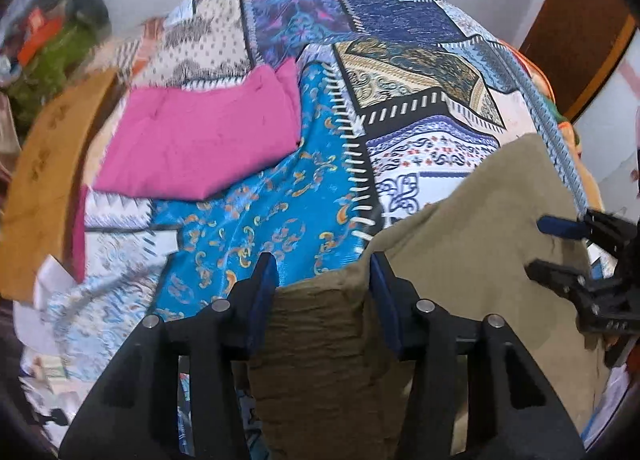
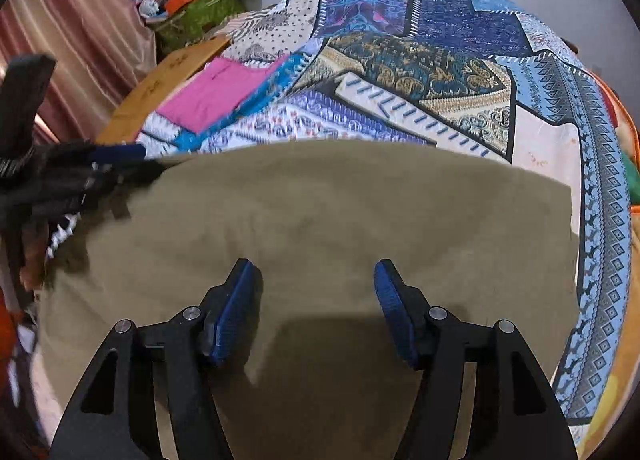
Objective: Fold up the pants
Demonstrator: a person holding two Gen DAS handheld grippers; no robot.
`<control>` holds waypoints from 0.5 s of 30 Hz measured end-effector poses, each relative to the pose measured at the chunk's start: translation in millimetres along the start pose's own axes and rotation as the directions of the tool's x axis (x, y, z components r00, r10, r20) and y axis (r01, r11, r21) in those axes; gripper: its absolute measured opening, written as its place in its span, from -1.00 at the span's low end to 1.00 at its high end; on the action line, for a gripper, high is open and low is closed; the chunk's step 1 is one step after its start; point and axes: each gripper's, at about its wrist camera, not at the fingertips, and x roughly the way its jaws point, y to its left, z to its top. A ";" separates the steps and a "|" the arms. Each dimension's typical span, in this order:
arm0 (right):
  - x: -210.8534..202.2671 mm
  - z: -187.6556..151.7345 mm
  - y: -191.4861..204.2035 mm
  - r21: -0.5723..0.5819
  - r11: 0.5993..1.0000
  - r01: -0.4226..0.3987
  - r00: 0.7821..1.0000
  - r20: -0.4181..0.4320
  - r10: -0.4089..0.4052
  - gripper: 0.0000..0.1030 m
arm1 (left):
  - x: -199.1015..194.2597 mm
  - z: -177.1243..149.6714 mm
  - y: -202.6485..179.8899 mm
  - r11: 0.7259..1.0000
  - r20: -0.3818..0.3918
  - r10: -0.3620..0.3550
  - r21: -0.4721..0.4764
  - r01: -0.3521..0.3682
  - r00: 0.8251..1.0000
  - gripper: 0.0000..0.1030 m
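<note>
Lying on the bedspread (image 2: 540, 60), olive pants (image 2: 320, 212) under both spread grippers

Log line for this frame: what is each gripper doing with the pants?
left gripper: open, olive pants bunched between fingers | right gripper: open above pants | pink folded cloth: on patchwork bedspread, apart from the pants

We are in a home bedroom. A bed lies under a patchwork bedspread (image 2: 440, 72) of blue, cream and gold prints. A folded pink cloth (image 1: 200, 140) rests on it. Beside the bed we see a pink curtain (image 2: 80, 40), a cardboard box (image 2: 168, 76), and a green bag (image 2: 200, 8) heaped with household clutter against a plain wall.
</note>
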 end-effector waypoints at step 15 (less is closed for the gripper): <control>-47.6 -68.7 -19.9 0.060 0.998 0.018 1.000 -0.007 -0.018 0.13 | 1.0 -5.2 4.2 0.996 0.018 0.087 -0.012 -0.087 0.996 0.30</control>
